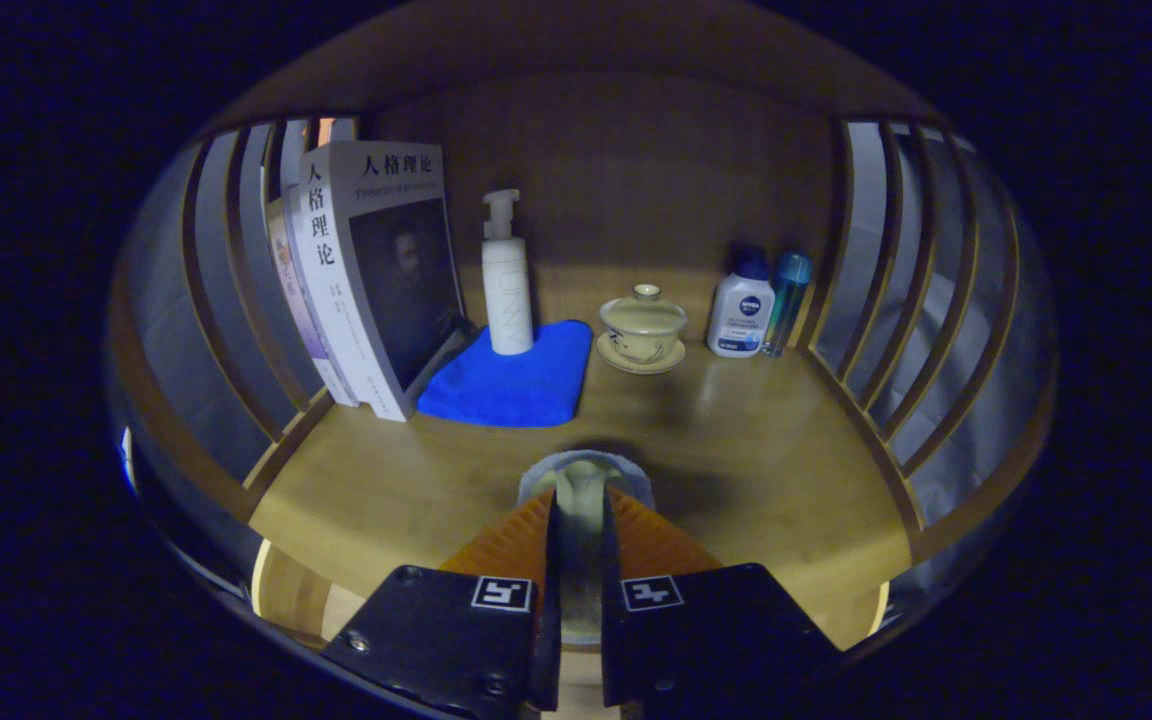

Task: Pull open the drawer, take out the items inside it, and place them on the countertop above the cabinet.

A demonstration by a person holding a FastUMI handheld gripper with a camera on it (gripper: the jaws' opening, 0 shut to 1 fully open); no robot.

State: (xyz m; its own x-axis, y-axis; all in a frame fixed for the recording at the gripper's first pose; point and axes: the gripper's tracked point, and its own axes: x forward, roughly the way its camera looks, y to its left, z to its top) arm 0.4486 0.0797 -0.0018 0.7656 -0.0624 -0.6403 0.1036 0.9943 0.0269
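Note:
My gripper [582,505] hovers just above the wooden countertop [756,450], near its front edge. Its two fingers [521,545] stand close together and press on a thin pale item with a grey rim [584,472], which pokes out past the fingertips. I cannot tell what the item is, since the fingers hide most of it. It hangs over a bare patch of the countertop, a little in front of the blue cloth [516,385].
At the back left, several books [376,270] lean against the slatted side [226,300]. A white pump bottle [507,275] stands on the blue cloth. A lidded tea cup on a saucer [643,328], a white bottle [741,305] and a teal bottle [787,300] stand at the back right.

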